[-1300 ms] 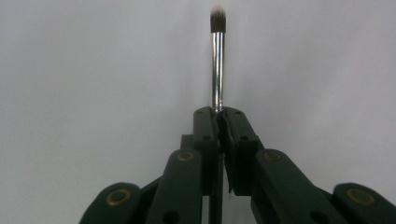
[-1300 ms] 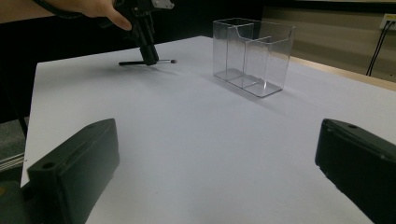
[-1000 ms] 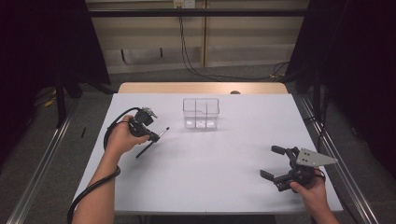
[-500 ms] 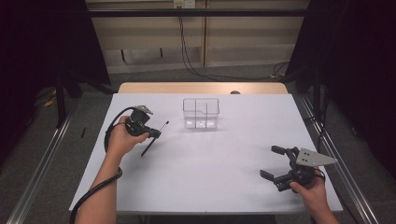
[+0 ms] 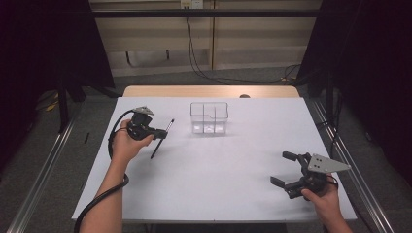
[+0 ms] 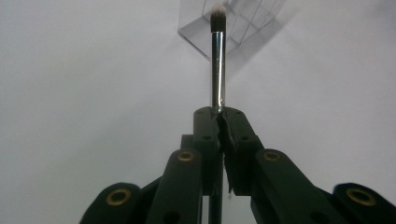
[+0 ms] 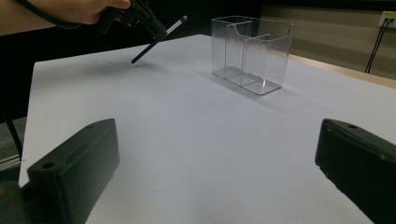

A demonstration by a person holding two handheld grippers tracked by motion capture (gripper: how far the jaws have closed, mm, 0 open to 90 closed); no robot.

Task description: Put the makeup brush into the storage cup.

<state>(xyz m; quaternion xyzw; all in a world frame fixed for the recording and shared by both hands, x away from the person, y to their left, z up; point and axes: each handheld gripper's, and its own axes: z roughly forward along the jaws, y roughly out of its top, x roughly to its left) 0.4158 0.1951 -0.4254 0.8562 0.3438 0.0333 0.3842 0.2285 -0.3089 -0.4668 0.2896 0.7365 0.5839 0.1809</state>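
My left gripper point(image 5: 162, 134) is shut on a thin makeup brush point(image 5: 165, 132) with a black handle, silver ferrule and pale-tipped bristles point(image 6: 217, 10). It holds the brush tilted above the table's left side, bristle end up and toward a clear divided box point(image 5: 209, 118). In the left gripper view the brush point(image 6: 217, 65) sticks straight out from the closed jaws toward that box point(image 6: 243, 28). My right gripper point(image 5: 285, 169) stands open near the front right corner with nothing between its fingers point(image 7: 74, 172). From there the brush point(image 7: 159, 38) and the box point(image 7: 250, 51) are far off.
The white table point(image 5: 214, 170) ends at a wooden strip point(image 5: 209, 91) at the back. Metal rails point(image 5: 43, 179) run along both sides on the floor. A cable point(image 5: 104, 194) trails from the left gripper along the forearm.
My left hand has carried the brush a little farther back and raised it, with the bristle end now closer to the clear box. The right gripper has stayed put.
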